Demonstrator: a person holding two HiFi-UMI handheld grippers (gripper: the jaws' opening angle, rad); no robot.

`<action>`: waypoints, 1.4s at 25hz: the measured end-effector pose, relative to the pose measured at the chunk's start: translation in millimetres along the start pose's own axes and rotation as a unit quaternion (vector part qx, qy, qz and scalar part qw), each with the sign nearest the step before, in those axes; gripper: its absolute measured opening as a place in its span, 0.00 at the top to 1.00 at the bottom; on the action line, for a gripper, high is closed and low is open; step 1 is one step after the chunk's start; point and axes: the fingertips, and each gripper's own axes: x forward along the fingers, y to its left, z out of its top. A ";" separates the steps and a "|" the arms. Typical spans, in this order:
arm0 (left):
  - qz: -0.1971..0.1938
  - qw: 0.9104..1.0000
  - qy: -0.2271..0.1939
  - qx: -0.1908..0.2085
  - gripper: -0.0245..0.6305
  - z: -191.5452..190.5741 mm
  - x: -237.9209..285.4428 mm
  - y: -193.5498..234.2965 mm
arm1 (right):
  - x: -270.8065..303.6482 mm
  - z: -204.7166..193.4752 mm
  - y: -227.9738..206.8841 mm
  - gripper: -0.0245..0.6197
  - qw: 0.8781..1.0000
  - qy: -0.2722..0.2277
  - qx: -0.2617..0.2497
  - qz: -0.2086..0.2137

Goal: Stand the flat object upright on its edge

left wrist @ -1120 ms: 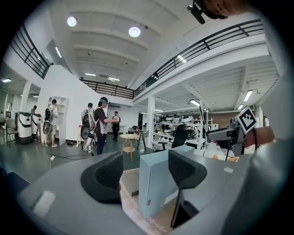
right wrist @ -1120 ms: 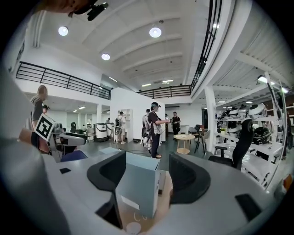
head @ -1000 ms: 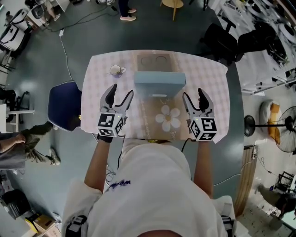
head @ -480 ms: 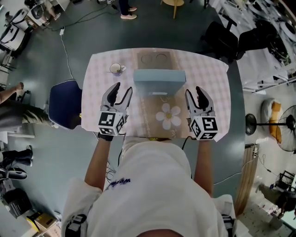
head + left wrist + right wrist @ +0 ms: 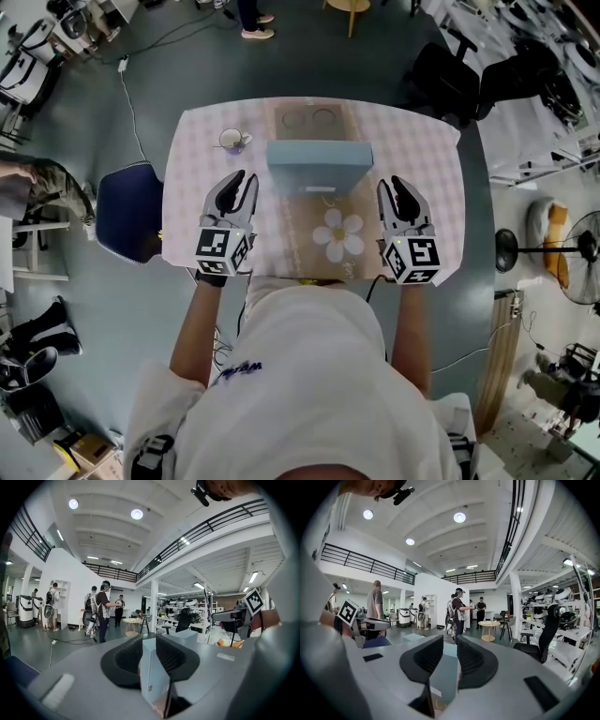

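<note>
Standing upright on its edge near the middle of the desk [image 5: 427, 178], the pale blue box [image 5: 319, 156] has one broad face turned toward the person. It rests on a brown mat [image 5: 295, 234], just behind a white flower [image 5: 339, 236] printed on that mat. A mug [image 5: 232, 142] sits at the rear left of the desk, well apart from the box.

The left gripper [image 5: 242, 180] is held over the desk to the left of the box and clear of it. Its fingers [image 5: 125, 660] have just been closing and stand nearly together, with a narrow gap between the pads. They grip nothing. The left gripper view shows one end of the box through the gap, but the head view places the box beyond the fingertips and off to the side, not touching them.

The right gripper [image 5: 395, 186] is held to the right of the box, also clear of it. Its fingers [image 5: 476, 660] have likewise just been closing; a narrow gap separates the pads and they hold nothing.

Both grippers point forward across the desk, side by side, with the box between them and slightly ahead. A blue chair [image 5: 131, 211] stands left of the desk. Several people [image 5: 101, 609] stand on the floor beyond it.
</note>
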 end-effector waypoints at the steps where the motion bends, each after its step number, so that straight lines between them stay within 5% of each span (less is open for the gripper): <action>1: 0.001 1.000 0.000 0.000 0.83 0.5 -0.6 0.5 | 0.2 0.6 0.4 0.82 1.000 -0.002 0.000 0.000; 11: 0.002 1.000 -0.002 -0.010 0.93 1.7 -0.7 0.5 | -2.5 2.7 -4.6 0.95 1.000 -0.009 0.002 -0.003; 35: -0.004 1.000 0.007 -0.025 0.96 -4.2 2.6 0.9 | -4.7 -7.9 -14.5 0.96 1.000 0.011 0.001 0.009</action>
